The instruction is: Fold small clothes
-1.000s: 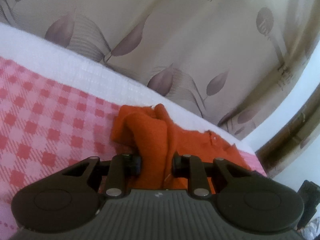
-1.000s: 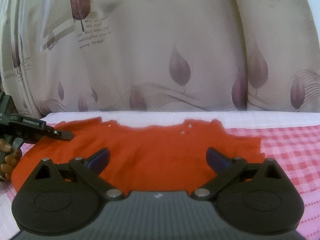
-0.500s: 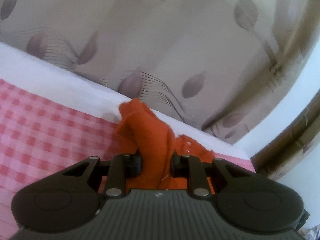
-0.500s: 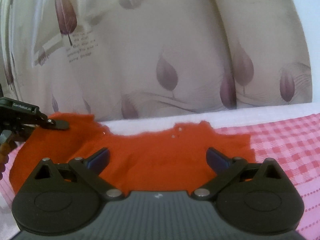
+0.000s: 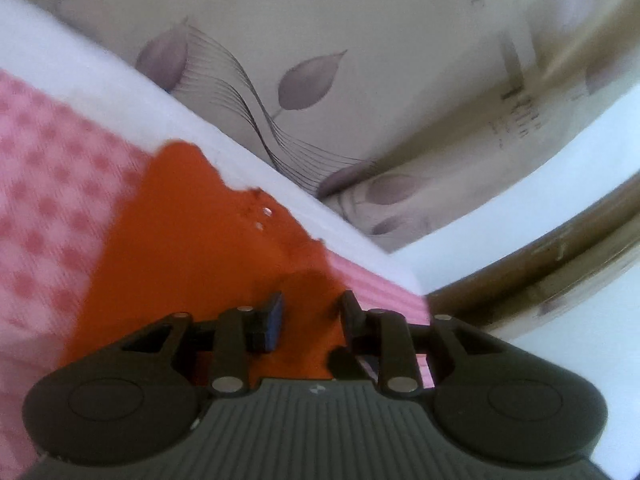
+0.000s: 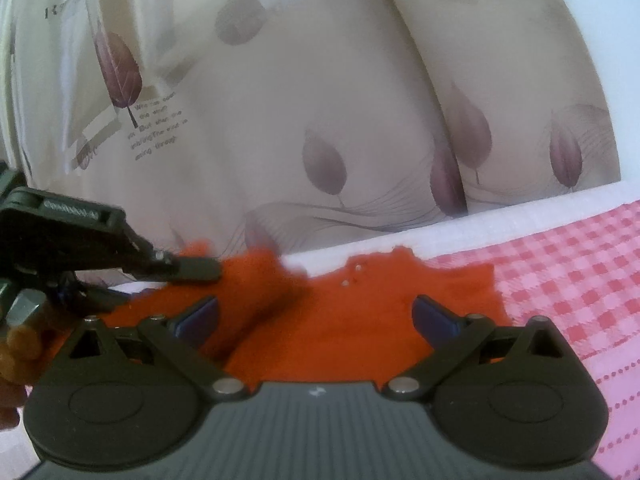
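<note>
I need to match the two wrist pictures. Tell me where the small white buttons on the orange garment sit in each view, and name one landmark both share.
Left wrist: the white buttons sit left of centre, near the orange garment far edge.
Right wrist: the buttons sit just right of centre, by the neckline.
Shared landmark: the white strip below the leaf-print curtain.

You can read only scraps of print on the curtain [image 6: 360, 120]: in the right wrist view, small dark lines beside a purple leaf [image 6: 119, 67] include "the wind" and "But when the"; the rest blurs. Print on the other gripper [image 6: 196, 270] is illegible.
</note>
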